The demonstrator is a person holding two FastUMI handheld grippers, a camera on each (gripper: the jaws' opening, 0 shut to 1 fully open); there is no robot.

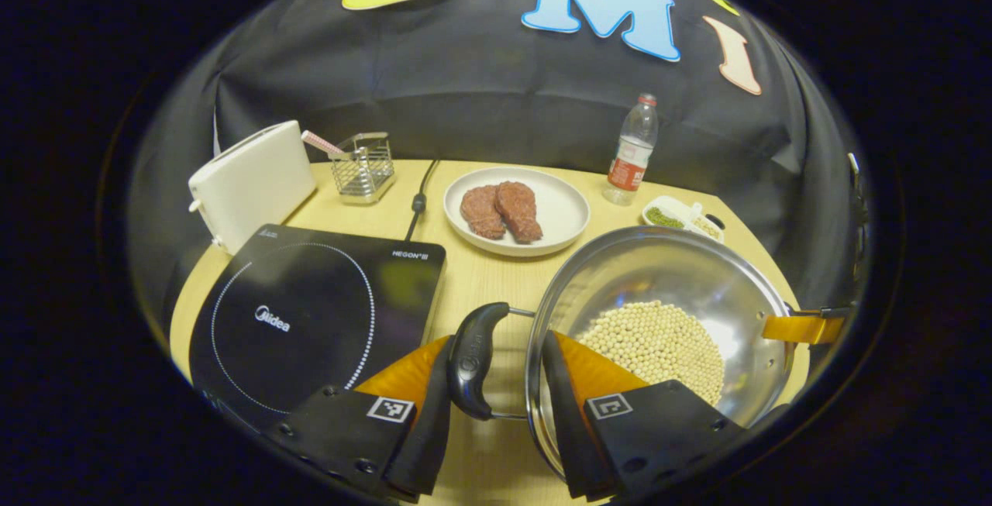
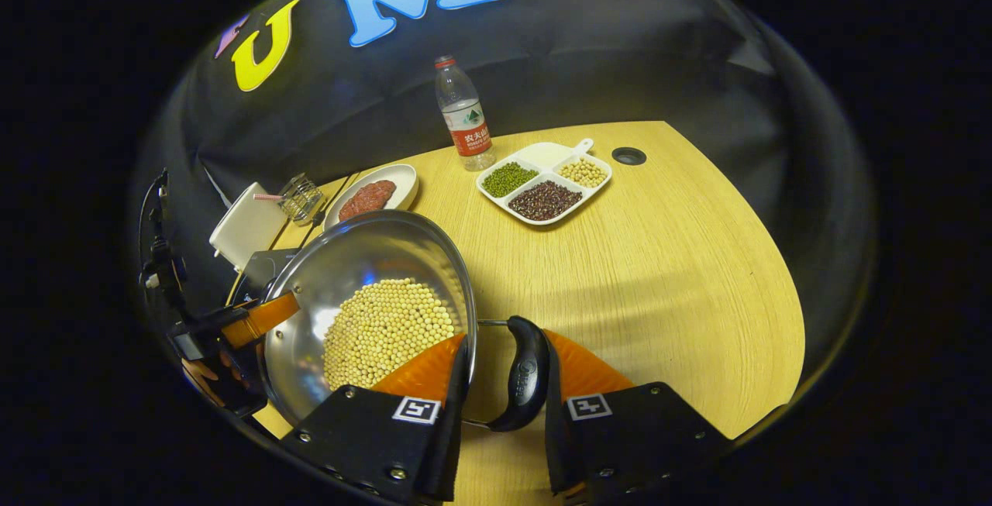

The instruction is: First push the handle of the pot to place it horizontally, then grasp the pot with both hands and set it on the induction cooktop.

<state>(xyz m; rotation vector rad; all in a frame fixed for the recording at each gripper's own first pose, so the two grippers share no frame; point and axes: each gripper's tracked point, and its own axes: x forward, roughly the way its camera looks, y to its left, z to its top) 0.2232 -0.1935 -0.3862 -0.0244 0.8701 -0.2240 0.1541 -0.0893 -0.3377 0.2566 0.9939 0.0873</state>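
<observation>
- Left gripper (image 1: 496, 382): fingers straddle the pot's (image 1: 659, 335) left handle (image 1: 474, 359), apparently gripping it.
- Right gripper (image 2: 504, 382): fingers bracket the right handle (image 2: 525, 370), contact unclear.
- Cooktop (image 1: 310, 320) lies left, just beside the pot; the carry goes leftward.

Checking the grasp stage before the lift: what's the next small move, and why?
Probably squeeze both sets of fingers shut before lifting. The left gripper and right gripper each straddle a side handle of the pot, one finger inside the rim, but a firm clamp isn't evident. The pot sits beside the induction cooktop, not on it.
</observation>
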